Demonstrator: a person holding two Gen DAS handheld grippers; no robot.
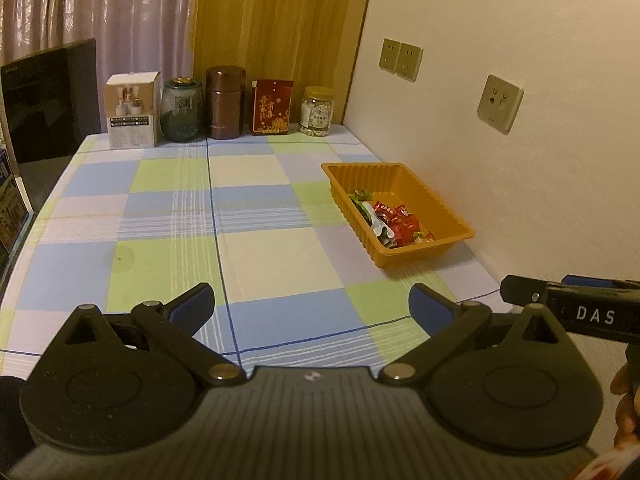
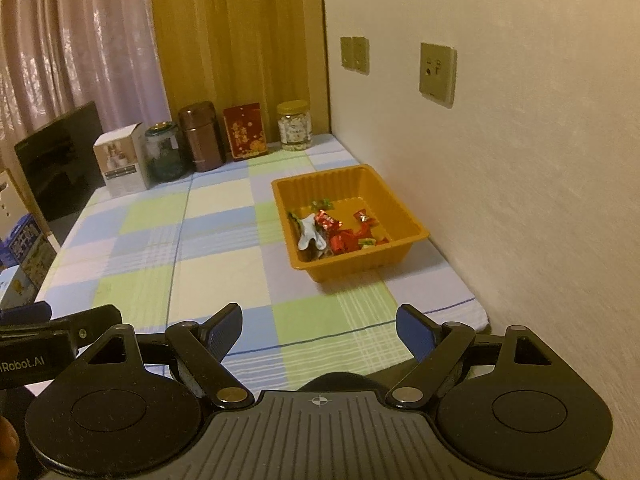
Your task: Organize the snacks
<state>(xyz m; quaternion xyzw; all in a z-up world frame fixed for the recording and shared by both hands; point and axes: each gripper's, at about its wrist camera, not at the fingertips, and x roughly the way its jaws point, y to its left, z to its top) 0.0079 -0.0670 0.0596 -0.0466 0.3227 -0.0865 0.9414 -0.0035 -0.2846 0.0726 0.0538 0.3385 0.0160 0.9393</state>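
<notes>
An orange ribbed plastic tray [image 2: 404,216] sits on the blue, green and cream checked tablecloth [image 1: 256,256], close against the white wall. Wrapped snacks, mostly red candies [image 2: 346,236] with a white packet [image 2: 310,234], lie bunched in the tray's near corner. Well short of the tray, the left gripper [image 1: 311,306] and right gripper [image 2: 319,330] hover over the cloth, jaws spread wide, each holding nothing.

both wrist views low, forward, sharing orange tray [image 1: 424,256] [image 2: 356,270]
</notes>
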